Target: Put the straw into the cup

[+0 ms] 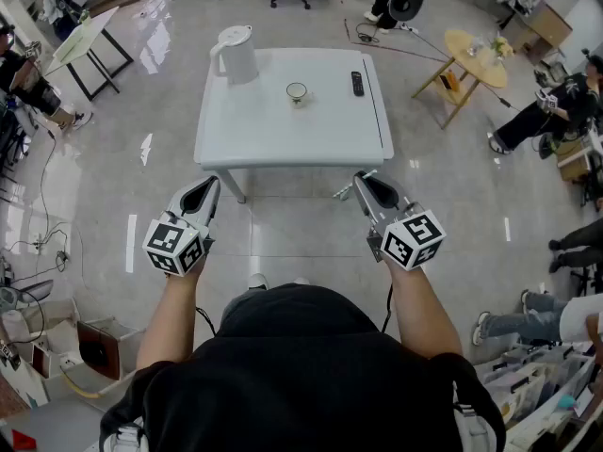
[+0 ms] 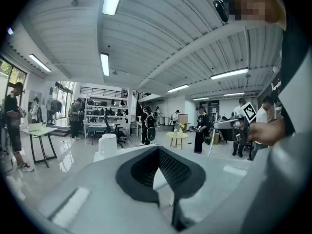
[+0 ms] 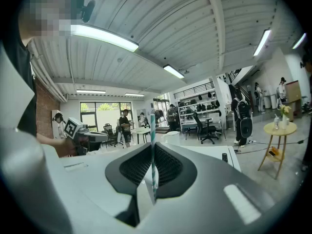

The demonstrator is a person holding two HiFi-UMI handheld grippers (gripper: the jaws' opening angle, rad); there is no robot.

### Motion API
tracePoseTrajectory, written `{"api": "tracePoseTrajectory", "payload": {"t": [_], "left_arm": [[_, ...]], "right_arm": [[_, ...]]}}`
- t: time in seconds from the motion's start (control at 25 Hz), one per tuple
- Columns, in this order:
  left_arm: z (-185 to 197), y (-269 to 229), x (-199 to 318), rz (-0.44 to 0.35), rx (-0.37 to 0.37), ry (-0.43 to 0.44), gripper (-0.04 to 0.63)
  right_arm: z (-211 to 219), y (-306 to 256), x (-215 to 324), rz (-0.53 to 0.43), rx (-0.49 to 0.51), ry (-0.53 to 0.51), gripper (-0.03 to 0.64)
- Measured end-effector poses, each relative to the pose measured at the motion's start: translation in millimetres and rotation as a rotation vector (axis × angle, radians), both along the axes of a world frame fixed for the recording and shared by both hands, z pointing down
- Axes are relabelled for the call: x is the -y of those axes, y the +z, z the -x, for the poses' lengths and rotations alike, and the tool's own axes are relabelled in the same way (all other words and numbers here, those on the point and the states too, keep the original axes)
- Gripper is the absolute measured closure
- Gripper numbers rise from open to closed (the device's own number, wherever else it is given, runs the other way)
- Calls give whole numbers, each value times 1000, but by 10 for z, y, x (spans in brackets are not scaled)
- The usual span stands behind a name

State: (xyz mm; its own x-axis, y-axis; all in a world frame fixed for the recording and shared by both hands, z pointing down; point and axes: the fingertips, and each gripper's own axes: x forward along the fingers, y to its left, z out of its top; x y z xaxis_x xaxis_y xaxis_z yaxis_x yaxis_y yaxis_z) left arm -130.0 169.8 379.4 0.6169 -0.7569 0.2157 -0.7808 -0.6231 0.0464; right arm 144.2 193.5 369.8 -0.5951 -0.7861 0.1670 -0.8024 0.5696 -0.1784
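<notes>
On a white table (image 1: 283, 144) in front of the person stands a small cup (image 1: 297, 91), near the middle of the far half. A white jug (image 1: 236, 54) stands at the table's far left corner, and a dark remote control (image 1: 357, 83) lies to the right of the cup, apart from it.

The person stands back from the table's near edge, arms bent, holding both grippers level over the shiny floor and pointing them towards the table. The left gripper (image 1: 213, 183) has its jaws closed together with nothing between them. The right gripper (image 1: 362, 178) has its jaws pressed on a thin straw (image 3: 152, 126) with teal and white stripes. In the right gripper view the straw stands upright, and its top rises clear above the jaw tips. The straw is well apart from the cup, which sits across the table from it.

Around the table is a large open room with a glossy floor. A round wooden side table (image 1: 476, 57) stands off to the right, and several people sit or stand along the edges.
</notes>
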Motion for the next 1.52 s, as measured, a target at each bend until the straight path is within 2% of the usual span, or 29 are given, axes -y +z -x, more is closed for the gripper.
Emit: {"api": "tracePoseTrajectory", "payload": {"t": [0.48,0.92,1.52], "left_arm": [[-117,-35,-194,0,-11,4,595],[-194,34,-239,34,-19,15,595],[-111,152,10,68,-11,28,595]], "right_arm": [[-93,49,-133,7,19,-8,569],[-101,112,-88,24,31,-15,569],[51,276,77,74,8,-38,569]]}}
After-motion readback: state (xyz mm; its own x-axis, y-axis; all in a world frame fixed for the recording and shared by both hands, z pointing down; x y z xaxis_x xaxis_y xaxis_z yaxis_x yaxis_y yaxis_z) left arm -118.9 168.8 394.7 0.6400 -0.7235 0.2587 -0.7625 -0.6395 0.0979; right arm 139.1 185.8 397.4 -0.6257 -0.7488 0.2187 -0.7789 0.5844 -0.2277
